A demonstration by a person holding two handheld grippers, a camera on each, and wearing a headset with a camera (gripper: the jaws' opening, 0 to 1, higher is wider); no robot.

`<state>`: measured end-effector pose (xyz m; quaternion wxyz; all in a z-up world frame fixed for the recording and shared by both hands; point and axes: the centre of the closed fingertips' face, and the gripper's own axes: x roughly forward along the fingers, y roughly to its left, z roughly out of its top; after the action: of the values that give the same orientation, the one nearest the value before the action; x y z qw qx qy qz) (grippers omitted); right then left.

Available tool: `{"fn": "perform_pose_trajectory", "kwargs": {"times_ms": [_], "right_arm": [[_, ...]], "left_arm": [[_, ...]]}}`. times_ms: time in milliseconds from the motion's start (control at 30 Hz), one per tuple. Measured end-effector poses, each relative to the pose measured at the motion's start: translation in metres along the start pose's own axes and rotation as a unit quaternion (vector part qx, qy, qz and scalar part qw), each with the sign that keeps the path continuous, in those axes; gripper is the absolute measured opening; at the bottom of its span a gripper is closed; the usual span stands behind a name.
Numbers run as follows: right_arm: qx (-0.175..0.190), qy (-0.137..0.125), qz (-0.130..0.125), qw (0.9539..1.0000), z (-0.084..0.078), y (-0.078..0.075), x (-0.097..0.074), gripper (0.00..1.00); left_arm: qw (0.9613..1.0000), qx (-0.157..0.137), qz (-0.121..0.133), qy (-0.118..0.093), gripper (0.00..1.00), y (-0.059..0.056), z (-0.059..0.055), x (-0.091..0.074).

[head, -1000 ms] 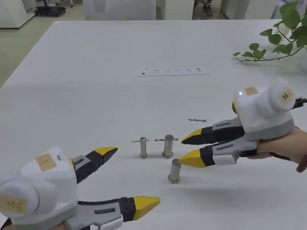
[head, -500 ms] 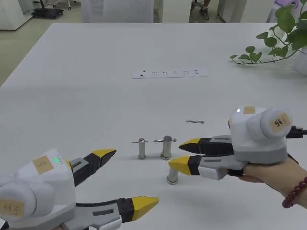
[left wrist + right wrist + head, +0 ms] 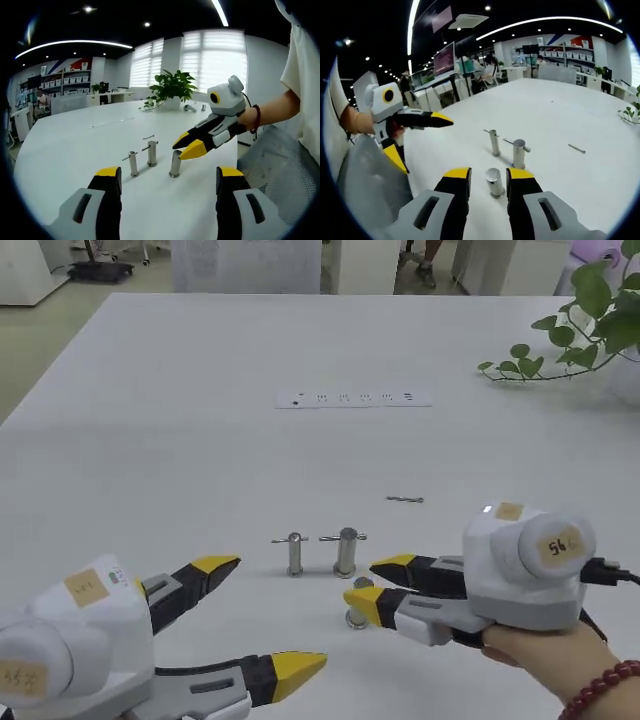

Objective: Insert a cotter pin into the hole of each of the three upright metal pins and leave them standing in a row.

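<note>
Last bare metal pin (image 3: 495,181) stands on the bench (image 3: 200,440) between parted jaws of my right hand-held gripper (image 3: 372,579). I judge it rigid, slick, tippy (take it mid-shank). My left hand-held gripper (image 3: 268,612) is released, empty.

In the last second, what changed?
Right tongs came down onto the near side of the row and now straddle the bare pin, open, not gripping. Left tongs stayed open; fitted pins and loose cotter pin unmoved.
</note>
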<state>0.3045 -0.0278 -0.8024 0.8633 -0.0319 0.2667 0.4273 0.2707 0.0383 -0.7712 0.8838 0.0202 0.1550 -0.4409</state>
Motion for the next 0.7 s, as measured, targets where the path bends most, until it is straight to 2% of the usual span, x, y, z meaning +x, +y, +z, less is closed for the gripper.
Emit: {"fn": "perform_pose_trajectory", "kwargs": {"times_ms": [367,700], "right_arm": [[0.003,-0.006,-0.022,0.9997,-0.007,-0.0063,0.0056,0.2],[-0.021,-0.006,-0.029,0.9994,-0.009,-0.0086,0.008,0.16]], "left_arm": [[1.0,0.001,-0.006,0.001,0.76,-0.0025,-0.0004,-0.0002],[1.0,-0.001,-0.007,-0.001,0.76,-0.0015,0.0002,-0.0005]]}}
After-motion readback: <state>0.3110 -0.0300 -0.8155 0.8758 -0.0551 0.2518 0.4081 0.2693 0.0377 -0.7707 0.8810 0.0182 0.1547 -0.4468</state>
